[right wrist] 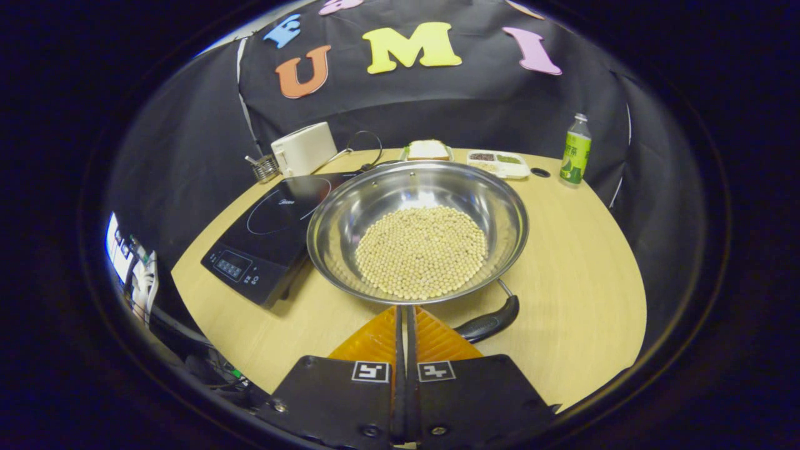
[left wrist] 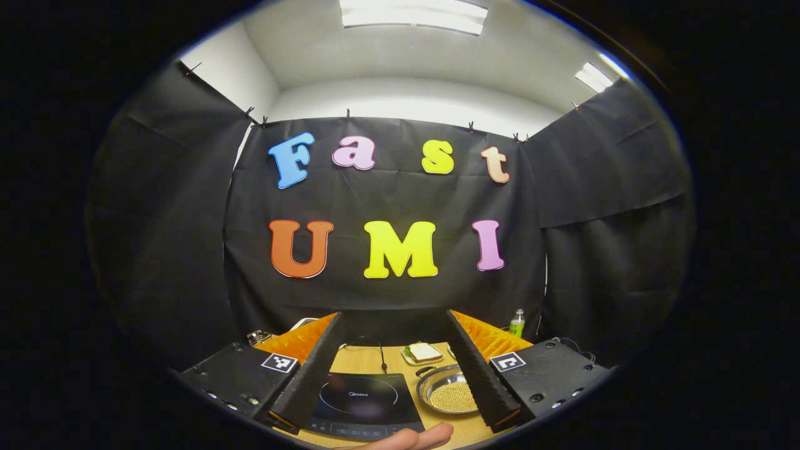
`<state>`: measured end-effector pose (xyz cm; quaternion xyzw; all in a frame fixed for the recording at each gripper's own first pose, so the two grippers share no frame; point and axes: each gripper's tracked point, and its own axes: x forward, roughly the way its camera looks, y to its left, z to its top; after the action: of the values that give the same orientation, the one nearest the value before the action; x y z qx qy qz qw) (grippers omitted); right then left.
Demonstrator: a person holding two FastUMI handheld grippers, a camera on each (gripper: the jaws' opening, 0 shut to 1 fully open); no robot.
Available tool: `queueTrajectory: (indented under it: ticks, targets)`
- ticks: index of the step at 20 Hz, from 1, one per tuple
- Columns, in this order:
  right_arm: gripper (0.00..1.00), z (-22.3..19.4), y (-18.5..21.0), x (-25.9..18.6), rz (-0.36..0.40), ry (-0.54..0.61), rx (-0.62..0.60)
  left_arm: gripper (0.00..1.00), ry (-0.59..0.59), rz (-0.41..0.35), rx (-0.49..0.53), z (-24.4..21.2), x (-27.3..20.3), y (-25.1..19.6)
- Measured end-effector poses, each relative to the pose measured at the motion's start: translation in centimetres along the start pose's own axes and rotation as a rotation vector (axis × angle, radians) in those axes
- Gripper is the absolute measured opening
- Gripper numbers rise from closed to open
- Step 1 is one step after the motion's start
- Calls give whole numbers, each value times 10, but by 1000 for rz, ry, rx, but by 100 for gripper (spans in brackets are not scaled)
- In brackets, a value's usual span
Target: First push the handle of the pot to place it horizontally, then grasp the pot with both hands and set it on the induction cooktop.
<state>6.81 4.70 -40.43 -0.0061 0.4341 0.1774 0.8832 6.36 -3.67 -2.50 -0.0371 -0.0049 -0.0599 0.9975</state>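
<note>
Beans fill our round shiny steel pot [right wrist: 417,231], at three o'clock of the flat black cooktop [right wrist: 275,234]. Our right claw [right wrist: 404,325] is closed; our left claw [left wrist: 392,362] gapes wide.

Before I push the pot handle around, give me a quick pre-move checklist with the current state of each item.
1. Right gripper shut for pushing: ok, its jaws are together, just below the pot's near rim.
2. Handle within reach: ok, it sticks out to the right of the right gripper, at an angle, not yet horizontal.
3. Pot on the table, not on the induction cooktop: ok, it sits beside the cooktop's right edge.
4. Beans settled: ok, they lie in a flat layer in the bottom.
5. Left gripper out of the way: ok, open and held back.
6. Contact with the handle: cannot tell.
</note>
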Motion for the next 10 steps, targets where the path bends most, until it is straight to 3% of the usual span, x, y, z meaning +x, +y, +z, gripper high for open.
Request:
queueTrajectory:
  ticks: [6,10]
  targets:
    - [4,6,-34,2,-35,-31,27,95,41,25,-35,-27,21,10]
    - [4,16,-66,7,-108,-52,29,95,43,81,-38,-34,32,26]
